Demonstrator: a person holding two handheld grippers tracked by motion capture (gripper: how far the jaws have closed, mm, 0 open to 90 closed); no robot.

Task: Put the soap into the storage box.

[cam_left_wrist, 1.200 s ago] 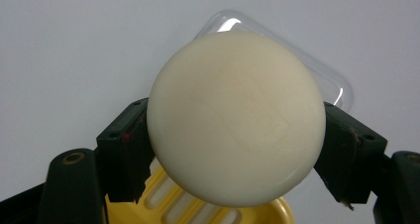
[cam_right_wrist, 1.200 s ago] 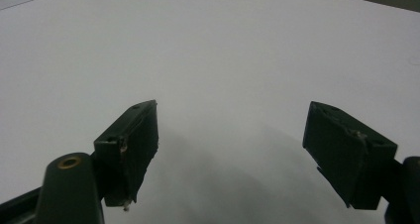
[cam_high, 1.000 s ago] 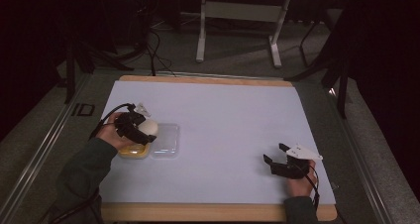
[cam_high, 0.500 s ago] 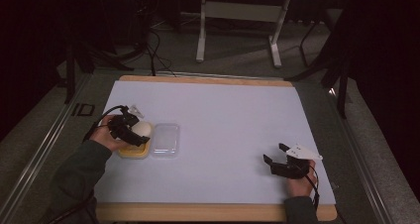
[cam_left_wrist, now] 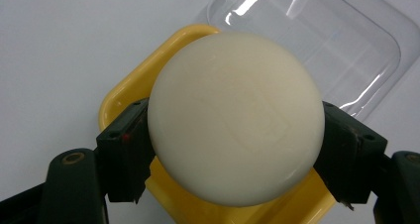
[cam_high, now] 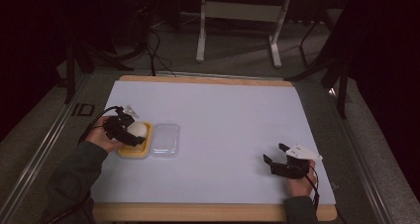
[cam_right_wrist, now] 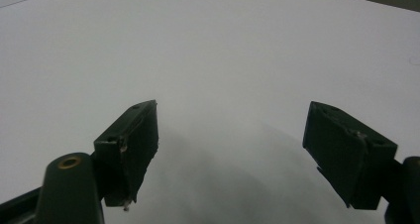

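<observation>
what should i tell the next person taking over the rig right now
Left gripper: shut on the white ball, holding it just over the yellow container at the table's left side.
Right gripper: open, nothing between its jaws, resting on the white table cover at the right.
Clear lid: off, lying flat right beside the yellow container, on its right in the high view.
Done: ball gripped and brought to the container.
Left, probably: set the ball down in the container and release, or lift it away; perhaps then fit the lid. Which way the ball is headed cannot be told.
</observation>
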